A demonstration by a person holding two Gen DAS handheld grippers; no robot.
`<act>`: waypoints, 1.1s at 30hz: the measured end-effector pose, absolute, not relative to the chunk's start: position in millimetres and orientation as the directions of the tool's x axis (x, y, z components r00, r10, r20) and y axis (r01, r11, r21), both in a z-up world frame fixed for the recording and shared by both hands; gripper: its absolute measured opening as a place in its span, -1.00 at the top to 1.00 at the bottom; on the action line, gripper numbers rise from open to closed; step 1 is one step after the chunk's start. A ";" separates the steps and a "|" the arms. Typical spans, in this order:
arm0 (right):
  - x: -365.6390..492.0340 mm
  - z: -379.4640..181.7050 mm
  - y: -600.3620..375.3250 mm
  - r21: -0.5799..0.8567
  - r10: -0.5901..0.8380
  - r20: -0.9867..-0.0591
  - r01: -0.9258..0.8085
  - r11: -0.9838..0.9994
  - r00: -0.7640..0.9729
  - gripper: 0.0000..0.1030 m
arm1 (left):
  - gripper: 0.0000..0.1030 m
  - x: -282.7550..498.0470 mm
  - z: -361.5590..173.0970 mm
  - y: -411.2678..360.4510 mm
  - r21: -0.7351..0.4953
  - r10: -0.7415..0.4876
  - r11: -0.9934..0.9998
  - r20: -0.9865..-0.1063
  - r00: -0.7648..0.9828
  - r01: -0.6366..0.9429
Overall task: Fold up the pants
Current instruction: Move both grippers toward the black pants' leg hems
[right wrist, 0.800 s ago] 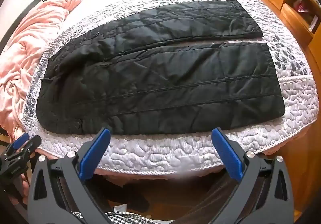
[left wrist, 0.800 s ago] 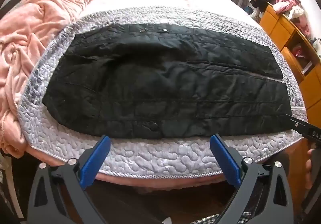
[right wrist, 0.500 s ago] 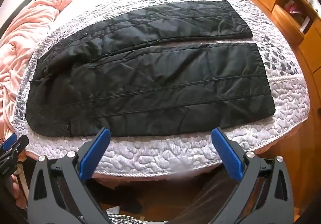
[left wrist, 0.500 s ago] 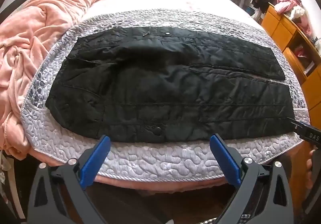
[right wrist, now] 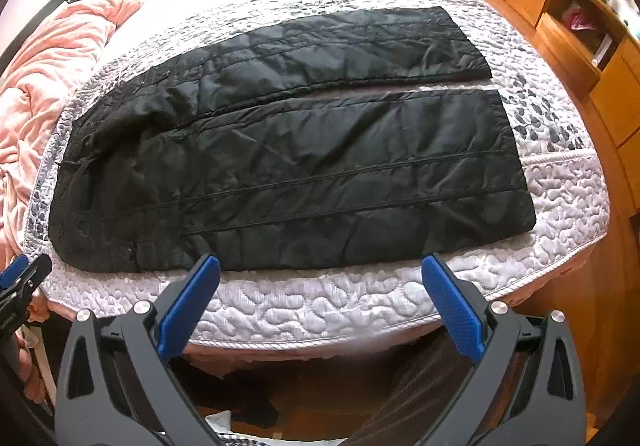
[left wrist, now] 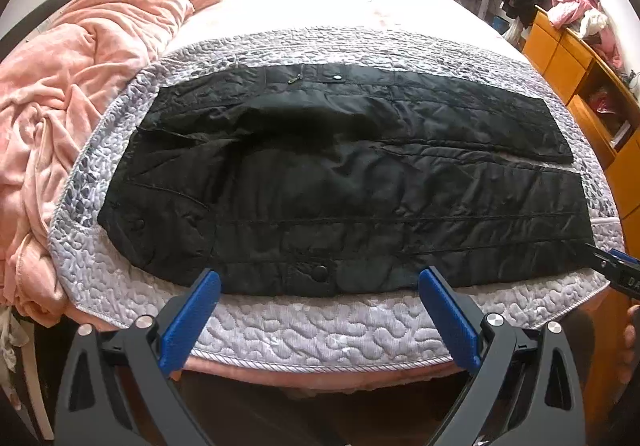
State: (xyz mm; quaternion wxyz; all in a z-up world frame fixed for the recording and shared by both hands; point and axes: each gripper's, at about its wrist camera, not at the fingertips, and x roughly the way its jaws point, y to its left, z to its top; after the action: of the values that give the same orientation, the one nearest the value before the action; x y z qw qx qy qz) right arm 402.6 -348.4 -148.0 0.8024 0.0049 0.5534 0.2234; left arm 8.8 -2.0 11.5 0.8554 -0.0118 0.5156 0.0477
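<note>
Your left gripper [left wrist: 319,288] is wide open, blue pads [left wrist: 191,320] spread far apart and pointing forward, nothing between them. Your right gripper [right wrist: 320,282] matches it, pads [right wrist: 452,308] splayed and holding nothing. Both are level, side by side; each one's tip peeks into the other's view at the edge, left at the left, right at the right.

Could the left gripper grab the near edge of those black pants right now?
Probably yes: the left gripper is open, its tips right at the near edge of the pants, which lie flat on the bed with nothing between.
</note>
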 end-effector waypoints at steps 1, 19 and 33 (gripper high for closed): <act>403.1 -146.9 -350.3 0.261 0.372 -0.882 -0.356 0.897 0.290 -0.95 | -0.92 9.3 11.6 -3.1 0.029 0.069 0.995 -0.885 0.461 -0.094; 450.2 -162.5 -338.3 0.298 0.402 -0.863 -0.336 0.894 0.304 -0.95 | -0.92 55.3 -1.6 -3.1 0.013 0.047 0.997 -0.895 0.444 -0.080; 487.9 -174.7 -300.3 0.297 0.409 -0.871 -0.373 0.879 0.271 -0.95 | -0.92 95.6 -17.5 14.2 0.002 0.043 0.995 -0.907 0.418 -0.098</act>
State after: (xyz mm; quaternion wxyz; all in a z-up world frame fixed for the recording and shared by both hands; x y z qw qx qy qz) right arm 487.9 -300.3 -174.7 0.7972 0.0164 0.5514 0.2454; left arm 95.6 14.2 -17.5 0.8417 -0.0256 0.5377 0.0419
